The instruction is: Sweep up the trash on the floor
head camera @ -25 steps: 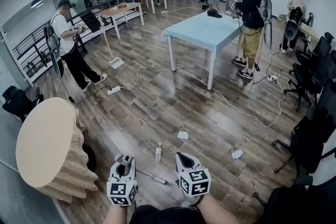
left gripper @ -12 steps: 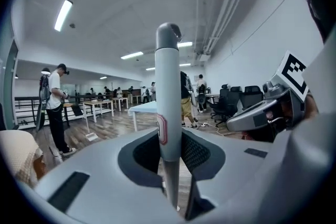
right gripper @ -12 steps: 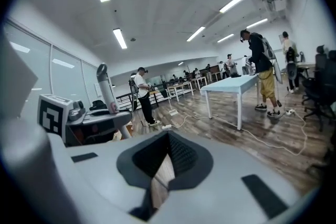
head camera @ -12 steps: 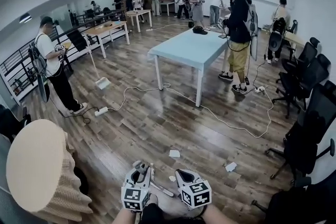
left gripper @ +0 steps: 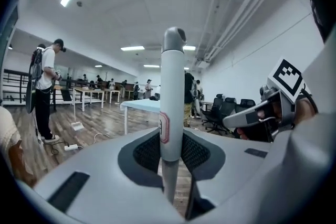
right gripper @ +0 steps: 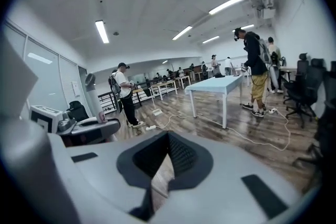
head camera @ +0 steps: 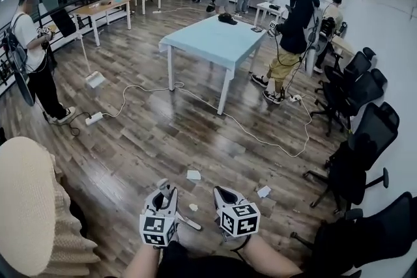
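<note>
Now that we've moved closer, paper bits (head camera: 193, 174) sit at 12 o'clock, ready to sweep; L tool (head camera: 159, 200) hugs the grey pole (left gripper: 171, 102), R tool (head camera: 225, 196) pinched shut w/ nothing.

Right gripper (right gripper: 165, 164): jaws drawn together, only a thin sliver of wood floor (right gripper: 210, 119) showing between the pads, nothing held. Left gripper (right gripper: 97, 127) at frame left, closed on a pale handle (right gripper: 100, 117). Pale blue worktop (right gripper: 223, 84) mid-room; person in dark top and yellow trousers (right gripper: 255, 71) stands just beside its far end. Person in white shirt (right gripper: 124, 93) stands further left. White cable (right gripper: 254, 138) trails across the floor under the worktop. Dark office chairs (right gripper: 300, 86) at the right.
</note>
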The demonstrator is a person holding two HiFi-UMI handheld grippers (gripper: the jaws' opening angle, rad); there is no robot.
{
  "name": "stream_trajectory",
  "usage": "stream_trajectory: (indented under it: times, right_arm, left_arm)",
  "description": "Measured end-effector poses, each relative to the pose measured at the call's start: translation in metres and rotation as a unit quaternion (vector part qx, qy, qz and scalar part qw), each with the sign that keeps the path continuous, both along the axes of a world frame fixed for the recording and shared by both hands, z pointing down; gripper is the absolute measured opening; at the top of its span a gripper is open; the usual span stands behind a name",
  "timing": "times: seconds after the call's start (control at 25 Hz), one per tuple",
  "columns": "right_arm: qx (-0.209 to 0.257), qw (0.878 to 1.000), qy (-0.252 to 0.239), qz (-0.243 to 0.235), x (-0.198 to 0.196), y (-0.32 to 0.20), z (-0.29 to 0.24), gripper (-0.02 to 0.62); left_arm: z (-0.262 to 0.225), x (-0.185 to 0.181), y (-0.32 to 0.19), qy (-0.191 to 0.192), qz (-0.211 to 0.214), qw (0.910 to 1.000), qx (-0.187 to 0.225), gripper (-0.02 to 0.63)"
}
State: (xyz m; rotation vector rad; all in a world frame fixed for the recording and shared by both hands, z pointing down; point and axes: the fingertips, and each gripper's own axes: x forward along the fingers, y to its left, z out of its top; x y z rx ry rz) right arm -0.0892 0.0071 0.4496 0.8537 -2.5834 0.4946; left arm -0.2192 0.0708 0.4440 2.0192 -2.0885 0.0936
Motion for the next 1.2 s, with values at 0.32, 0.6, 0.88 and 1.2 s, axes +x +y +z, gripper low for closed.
stream_trajectory:
  times: [0.32, 0.6, 0.88, 1.2]
  right_arm:
    - [-0.008, 0.999, 0.03, -0.03, -0.055, -0.008, 0.019, 0.014]
    - [-0.01, 0.999, 0.043, -0.018, -0.106, -0.012, 0.024, 0.014]
    - [-0.022, 0.998, 0.049, 0.021, -0.128, -0.015, 0.035, 0.014]
    - [-0.039, 0.994, 0.081, 0.06, -0.111, -0.026, 0.053, 0.014]
  left_arm:
    - [-0.009, -0.055, -0.003, -0.04, -0.008, 0.999, 0.017, 0.077]
    - [-0.012, -0.135, 0.005, -0.057, -0.016, 0.9981, 0.016, 0.077]
    - [0.019, -0.204, -0.005, -0.068, -0.002, 0.9975, -0.019, 0.077]
    - [0.056, -0.224, -0.03, -0.111, 0.091, 0.9882, -0.055, 0.077]
